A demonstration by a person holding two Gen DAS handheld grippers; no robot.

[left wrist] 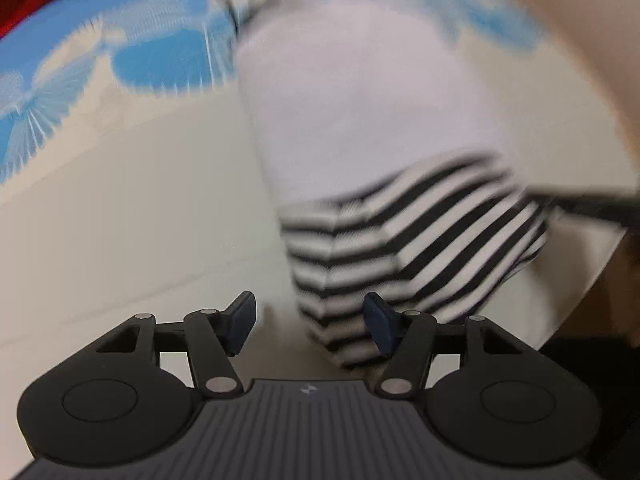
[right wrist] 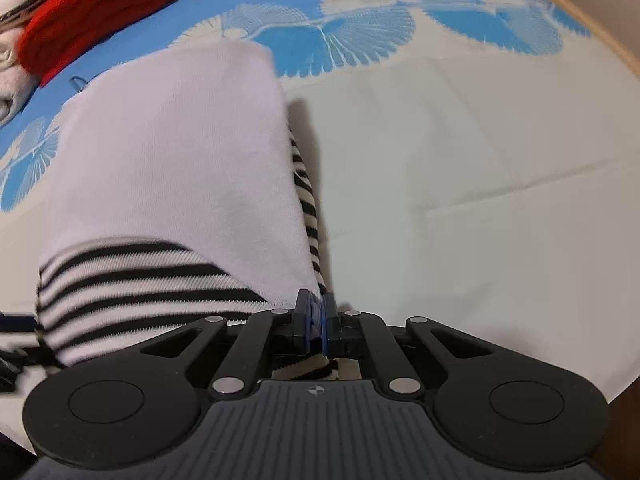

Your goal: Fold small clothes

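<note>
A small garment, white with black-and-white striped parts (left wrist: 360, 120), lies folded on the cloth-covered table. In the left wrist view my left gripper (left wrist: 310, 322) is open and empty, its blue pads on either side of the garment's striped near corner (left wrist: 340, 280). The view is blurred by motion. In the right wrist view my right gripper (right wrist: 316, 322) is shut on the garment's near edge, with white and striped fabric (right wrist: 180, 168) pinched between the pads and spreading up to the left.
The table (right wrist: 480, 200) is covered by a cream cloth with a blue fan-pattern band (right wrist: 360, 20) at the far side. A red rolled garment (right wrist: 100, 4) and pale clothes (right wrist: 12, 92) lie at the far left. The table edge (right wrist: 624, 368) runs along the right.
</note>
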